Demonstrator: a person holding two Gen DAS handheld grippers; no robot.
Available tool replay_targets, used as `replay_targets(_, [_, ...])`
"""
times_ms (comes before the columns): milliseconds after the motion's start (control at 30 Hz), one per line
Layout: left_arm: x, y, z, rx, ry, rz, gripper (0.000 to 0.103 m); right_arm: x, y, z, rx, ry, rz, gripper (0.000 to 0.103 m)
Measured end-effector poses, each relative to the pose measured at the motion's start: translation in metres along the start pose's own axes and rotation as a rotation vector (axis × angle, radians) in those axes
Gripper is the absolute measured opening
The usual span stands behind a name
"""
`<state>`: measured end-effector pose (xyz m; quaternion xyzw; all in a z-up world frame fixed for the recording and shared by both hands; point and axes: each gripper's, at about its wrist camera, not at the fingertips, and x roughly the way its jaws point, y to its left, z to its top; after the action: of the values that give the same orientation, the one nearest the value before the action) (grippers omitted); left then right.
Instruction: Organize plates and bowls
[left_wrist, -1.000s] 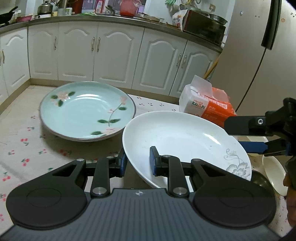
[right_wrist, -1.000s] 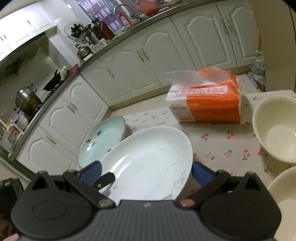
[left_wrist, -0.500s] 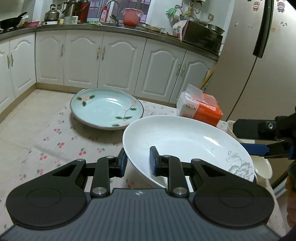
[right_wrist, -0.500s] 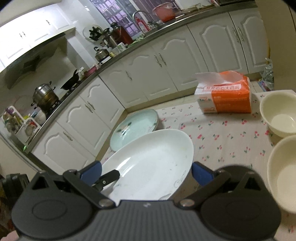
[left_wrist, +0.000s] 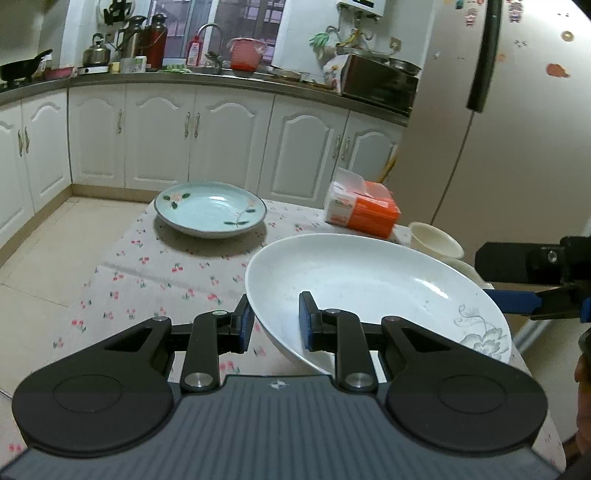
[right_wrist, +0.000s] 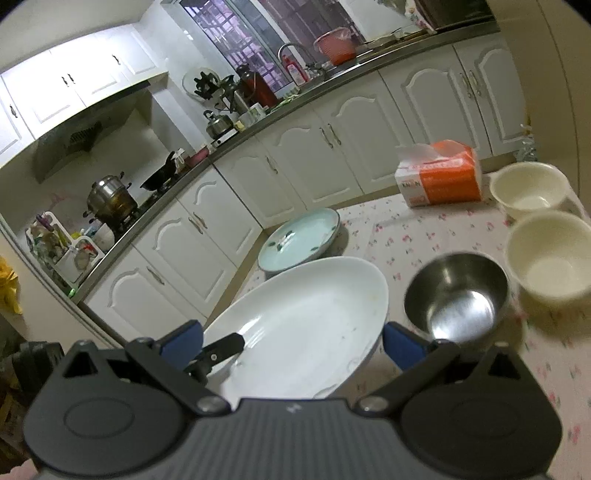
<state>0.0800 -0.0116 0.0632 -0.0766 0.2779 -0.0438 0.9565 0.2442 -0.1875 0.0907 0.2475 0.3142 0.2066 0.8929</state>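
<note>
The white plate (left_wrist: 373, 291) fills the lower centre of the left view, its near rim pinched by the left hand-held gripper (left_wrist: 277, 323). A second ago the teal plate (left_wrist: 209, 208) sat close beside it — now it lies well back, upper left, so the white plate is being carried away, not stacked. The right hand-held gripper (right_wrist: 291, 339) stays spread around the white plate's rim — no grip visible.

Bare cloth lies between green plate (left_wrist: 210, 208) and tissue box (left_wrist: 364, 208); bowls (right_wrist: 548, 258) seemingly crowd the right edge.
</note>
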Motion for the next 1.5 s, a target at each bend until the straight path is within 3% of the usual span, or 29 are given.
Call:
replay_targets(367, [-0.015,-0.015,-0.026,-0.001,0.003,-0.023,0.026,-0.048,0.006,-0.055,-0.016,-0.048,-0.008,0.103])
replay_targets(800, [-0.002,-0.036,-0.043,0.066,0.051,-0.01,0.027,-0.066,-0.015,-0.096,0.07,-0.074,-0.047,0.103])
replay_targets(1233, [0.025,-0.044,-0.041,0.106,0.052,0.017,0.028,-0.07,-0.023,-0.112,0.083,-0.082,-0.057,0.103])
replay_targets(1500, [0.014,-0.048,-0.059,0.14,0.035,0.029,0.028,-0.071,-0.025,-0.116,0.092,-0.081,-0.06,0.103])
